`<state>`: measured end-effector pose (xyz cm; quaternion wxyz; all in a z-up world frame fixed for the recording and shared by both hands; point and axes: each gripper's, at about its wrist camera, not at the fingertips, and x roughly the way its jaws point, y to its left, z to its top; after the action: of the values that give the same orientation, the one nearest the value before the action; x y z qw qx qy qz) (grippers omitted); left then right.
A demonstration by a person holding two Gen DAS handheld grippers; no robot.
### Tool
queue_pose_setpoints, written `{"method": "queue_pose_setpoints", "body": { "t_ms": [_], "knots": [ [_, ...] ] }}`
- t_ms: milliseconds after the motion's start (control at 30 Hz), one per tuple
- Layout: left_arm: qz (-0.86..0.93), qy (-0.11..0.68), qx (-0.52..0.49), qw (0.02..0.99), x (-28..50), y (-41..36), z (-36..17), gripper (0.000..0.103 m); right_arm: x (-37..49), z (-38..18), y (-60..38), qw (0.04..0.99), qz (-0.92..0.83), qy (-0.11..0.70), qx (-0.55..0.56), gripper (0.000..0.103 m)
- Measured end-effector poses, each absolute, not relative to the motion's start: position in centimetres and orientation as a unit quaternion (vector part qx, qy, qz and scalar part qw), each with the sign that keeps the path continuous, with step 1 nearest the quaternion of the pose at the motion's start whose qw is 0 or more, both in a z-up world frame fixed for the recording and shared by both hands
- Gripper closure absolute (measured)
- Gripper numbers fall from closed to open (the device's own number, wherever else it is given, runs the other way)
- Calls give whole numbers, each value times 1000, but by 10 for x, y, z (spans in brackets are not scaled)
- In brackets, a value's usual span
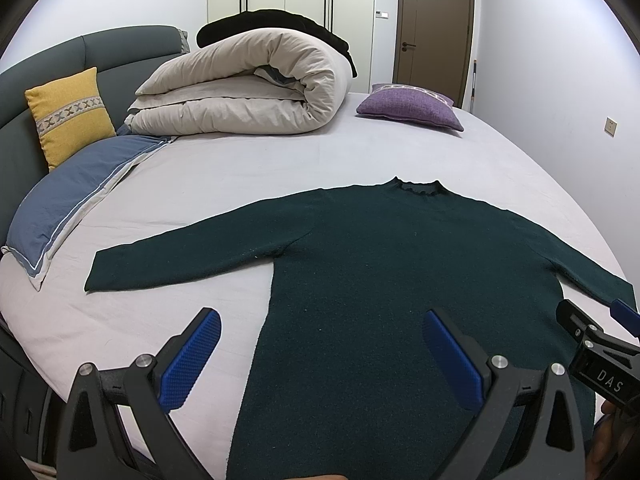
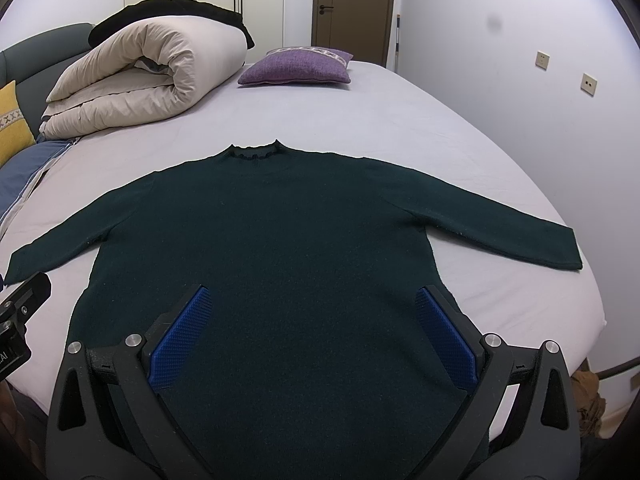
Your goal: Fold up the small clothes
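Note:
A dark green sweater lies flat on the bed, front down or up I cannot tell, collar at the far side and both sleeves spread out. My left gripper hovers open over the sweater's lower left edge, one blue pad over the sheet, one over the knit. In the right wrist view the same sweater fills the middle, and my right gripper stands open above its lower body with nothing between the pads. The right gripper's body also shows at the right edge of the left view.
The bed's pale sheet carries a rolled beige duvet with a black garment on top, a purple cushion, a yellow cushion and a blue pillow. The bed's right edge drops near the wall.

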<state>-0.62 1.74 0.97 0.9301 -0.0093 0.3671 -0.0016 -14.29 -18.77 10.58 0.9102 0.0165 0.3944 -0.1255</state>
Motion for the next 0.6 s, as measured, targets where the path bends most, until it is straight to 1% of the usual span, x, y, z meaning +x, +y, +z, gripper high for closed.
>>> {"method": "queue_pose_setpoints", "body": {
  "t_ms": [600],
  "knots": [
    [0,367,-9,930,-6,25,13,0,-143,105,-186,910,-124,395,16,0]
  ]
}}
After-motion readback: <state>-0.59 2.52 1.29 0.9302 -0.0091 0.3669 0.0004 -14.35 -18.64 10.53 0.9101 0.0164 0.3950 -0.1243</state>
